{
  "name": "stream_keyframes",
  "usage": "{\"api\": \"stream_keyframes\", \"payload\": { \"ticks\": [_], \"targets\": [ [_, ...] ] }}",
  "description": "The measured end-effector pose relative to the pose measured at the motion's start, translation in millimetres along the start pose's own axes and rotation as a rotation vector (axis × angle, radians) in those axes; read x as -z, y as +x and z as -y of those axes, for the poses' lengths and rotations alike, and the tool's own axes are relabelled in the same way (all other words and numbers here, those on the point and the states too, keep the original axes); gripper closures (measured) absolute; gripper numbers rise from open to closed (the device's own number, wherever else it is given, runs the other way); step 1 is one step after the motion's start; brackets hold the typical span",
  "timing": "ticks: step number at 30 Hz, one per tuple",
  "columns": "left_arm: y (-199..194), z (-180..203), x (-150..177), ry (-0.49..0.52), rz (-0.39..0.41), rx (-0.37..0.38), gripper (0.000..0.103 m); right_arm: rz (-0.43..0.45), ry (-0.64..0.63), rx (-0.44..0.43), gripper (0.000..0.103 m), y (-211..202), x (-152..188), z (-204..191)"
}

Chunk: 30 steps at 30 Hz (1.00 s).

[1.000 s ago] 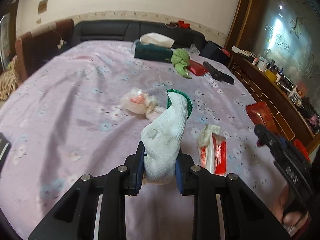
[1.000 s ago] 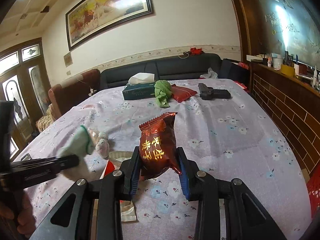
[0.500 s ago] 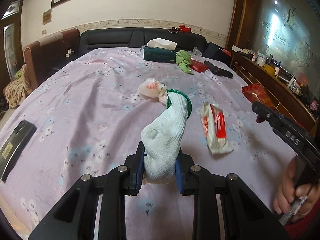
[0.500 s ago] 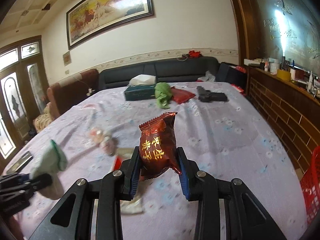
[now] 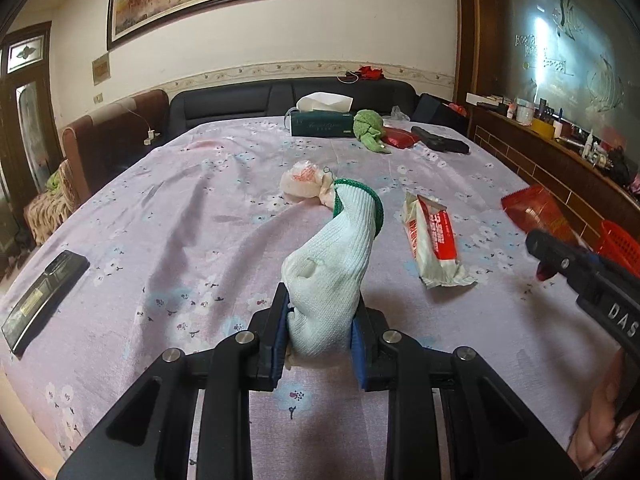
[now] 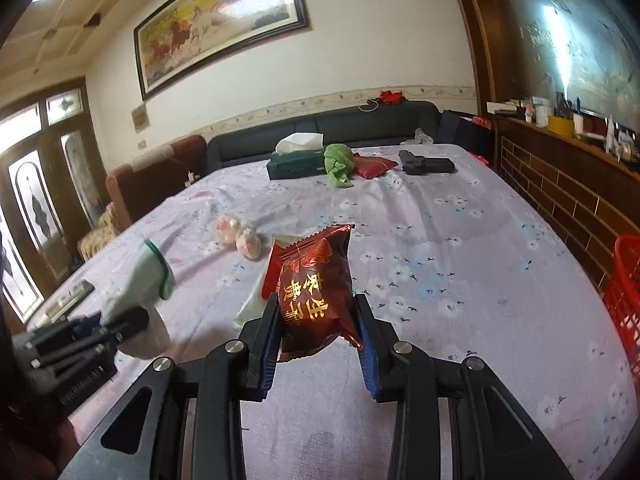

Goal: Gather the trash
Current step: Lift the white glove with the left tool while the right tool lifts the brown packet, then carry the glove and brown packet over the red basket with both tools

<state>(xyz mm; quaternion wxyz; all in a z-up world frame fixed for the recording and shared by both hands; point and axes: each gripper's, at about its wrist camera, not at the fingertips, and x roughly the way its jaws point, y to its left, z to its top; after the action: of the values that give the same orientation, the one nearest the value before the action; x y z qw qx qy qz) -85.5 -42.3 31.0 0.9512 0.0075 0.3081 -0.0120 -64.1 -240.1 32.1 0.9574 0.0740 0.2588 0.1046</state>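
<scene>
My left jaws (image 5: 320,340) are pressed on the toe end of a white glove (image 5: 332,272); its green cuff stands up and forward, clear of the desk (image 5: 168,216). My right jaws (image 6: 316,336) pinch a dark red snack bag (image 6: 316,288) by its lower half, the crimped top upright above them. Both loads hang in the air over the floral cloth — so I judge the picking up is done for these two and the carrying is in hand.

A red basket (image 6: 624,292) sits off the desk's right edge, near my right side; it looks like the place for trash, though I can't see inside it. The next move, I'd say, calls for swinging right over that rim and only then spreading the jaws, the bag first since it is nearer.

Both grippers are held low and roughly level, pointing along the desk, left one a little behind and to the left of the right.

Left on the cloth: a white-and-red wrapper (image 5: 432,240) just ahead, and a crumpled plastic wad (image 5: 306,182) beyond the glove's cuff.
</scene>
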Motion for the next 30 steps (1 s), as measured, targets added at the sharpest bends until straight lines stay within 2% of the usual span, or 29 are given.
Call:
{"api": "stream_keyframes", "payload": {
  "ticks": [30],
  "targets": [
    [4.1, 5.8, 7.4, 0.031, 0.014, -0.033, 0.078, -0.017, 0.013, 0.005, 0.066, 4.3, -1.1, 2.6]
  ]
}}
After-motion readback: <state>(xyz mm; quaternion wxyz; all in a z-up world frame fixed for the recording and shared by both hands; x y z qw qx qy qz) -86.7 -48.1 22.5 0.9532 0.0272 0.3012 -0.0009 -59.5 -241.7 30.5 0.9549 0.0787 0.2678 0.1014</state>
